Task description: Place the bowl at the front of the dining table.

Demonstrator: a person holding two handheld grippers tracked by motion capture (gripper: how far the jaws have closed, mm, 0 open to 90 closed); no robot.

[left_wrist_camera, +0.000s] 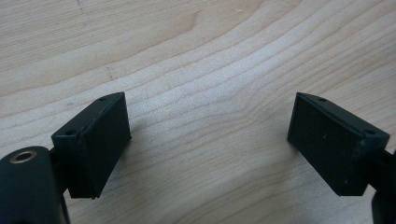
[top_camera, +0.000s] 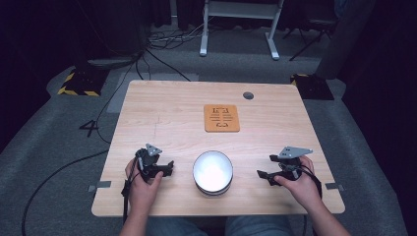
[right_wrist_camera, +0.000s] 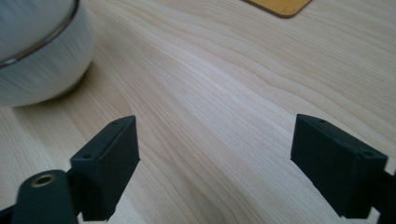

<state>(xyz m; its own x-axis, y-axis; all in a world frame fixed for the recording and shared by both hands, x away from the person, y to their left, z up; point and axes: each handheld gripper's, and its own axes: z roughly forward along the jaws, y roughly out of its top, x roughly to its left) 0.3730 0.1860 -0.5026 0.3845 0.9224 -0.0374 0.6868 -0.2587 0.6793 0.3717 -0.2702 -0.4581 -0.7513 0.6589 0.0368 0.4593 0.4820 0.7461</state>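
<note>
1. Two grippers rest low over the table (top_camera: 162, 103), one on each side of the bowl (top_camera: 212, 172), which sits near the table's front edge, midway between them.
2. The left gripper (top_camera: 169, 168) is held in the person's left hand (top_camera: 142, 184); in the high view its jaws point toward the bowl and stop just short of it, without touching.
3. In the left gripper view the left gripper (left_wrist_camera: 208, 140) has its jaws spread wide, with bare wood grain between the pads and nothing held.
4. The right gripper (top_camera: 260, 174), in the right hand (top_camera: 302, 184), also points toward the bowl in the high view, with a clear stretch of table between its tips and the bowl's side.
5. In the right gripper view the right gripper (right_wrist_camera: 215, 154) stands with its jaws wide and empty; the bowl (right_wrist_camera: 37, 51) lies beyond and to the left of the left-hand jaw, outside the gap.
6. A coaster (top_camera: 222, 118) lies farther back on the table, well apart from the bowl and both grippers; its corner shows at the top of the right gripper view (right_wrist_camera: 280, 5).
</note>
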